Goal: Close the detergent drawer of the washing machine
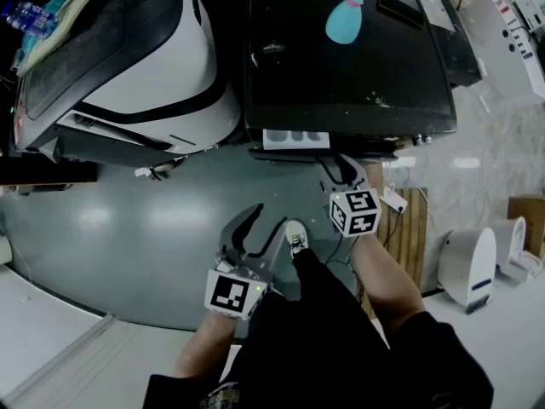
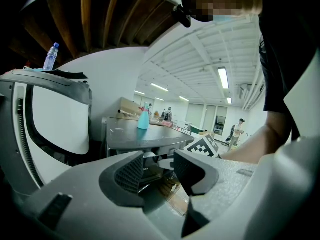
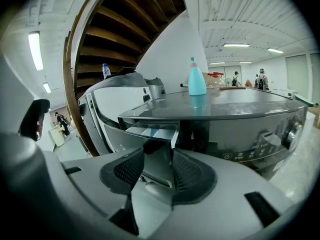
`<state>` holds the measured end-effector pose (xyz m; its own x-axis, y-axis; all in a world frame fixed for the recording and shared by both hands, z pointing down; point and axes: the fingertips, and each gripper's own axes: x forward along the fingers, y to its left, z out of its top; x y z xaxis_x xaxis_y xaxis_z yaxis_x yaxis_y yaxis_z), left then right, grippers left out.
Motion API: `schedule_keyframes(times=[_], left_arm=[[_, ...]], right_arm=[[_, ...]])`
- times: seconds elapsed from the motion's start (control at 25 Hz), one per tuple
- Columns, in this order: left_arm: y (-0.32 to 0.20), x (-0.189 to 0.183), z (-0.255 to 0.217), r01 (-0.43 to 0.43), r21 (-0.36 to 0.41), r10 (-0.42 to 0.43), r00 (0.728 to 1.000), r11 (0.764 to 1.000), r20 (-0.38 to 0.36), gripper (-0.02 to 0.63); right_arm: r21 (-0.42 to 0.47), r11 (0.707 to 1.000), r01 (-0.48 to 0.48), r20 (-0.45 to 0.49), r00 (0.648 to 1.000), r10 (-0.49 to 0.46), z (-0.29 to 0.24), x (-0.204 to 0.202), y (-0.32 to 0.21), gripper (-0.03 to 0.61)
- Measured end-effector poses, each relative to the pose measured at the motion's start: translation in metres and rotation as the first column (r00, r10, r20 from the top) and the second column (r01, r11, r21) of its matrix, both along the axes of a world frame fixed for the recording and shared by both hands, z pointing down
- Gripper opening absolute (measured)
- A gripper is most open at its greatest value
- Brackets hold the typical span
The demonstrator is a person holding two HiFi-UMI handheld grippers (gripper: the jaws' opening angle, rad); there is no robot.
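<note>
- Grey washing machine shows its white drawer sticking out.
- Right claw hovers just before the drawer, half open, empty.
- Left claw, farther off, gapes empty.

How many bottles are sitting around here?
2. A teal bottle stands on the dark washer; a clear water bottle sits on the white machine beside it. Others may be hidden.
</note>
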<state>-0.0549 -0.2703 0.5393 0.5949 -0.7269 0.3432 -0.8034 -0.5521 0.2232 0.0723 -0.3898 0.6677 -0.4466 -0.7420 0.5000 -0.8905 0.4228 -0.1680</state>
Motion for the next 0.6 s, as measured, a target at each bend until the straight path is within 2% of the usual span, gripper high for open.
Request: schedule_keyframes(times=[0.6], left_arm=[[-0.003, 0.008, 0.006, 0.004, -0.023, -0.004, 1.0, 1.0, 0.005, 0.186]], right_arm=[[-0.002, 0.999, -0.048, 0.012, 0.999, 0.048, 0.0, 0.001, -0.03, 0.183]])
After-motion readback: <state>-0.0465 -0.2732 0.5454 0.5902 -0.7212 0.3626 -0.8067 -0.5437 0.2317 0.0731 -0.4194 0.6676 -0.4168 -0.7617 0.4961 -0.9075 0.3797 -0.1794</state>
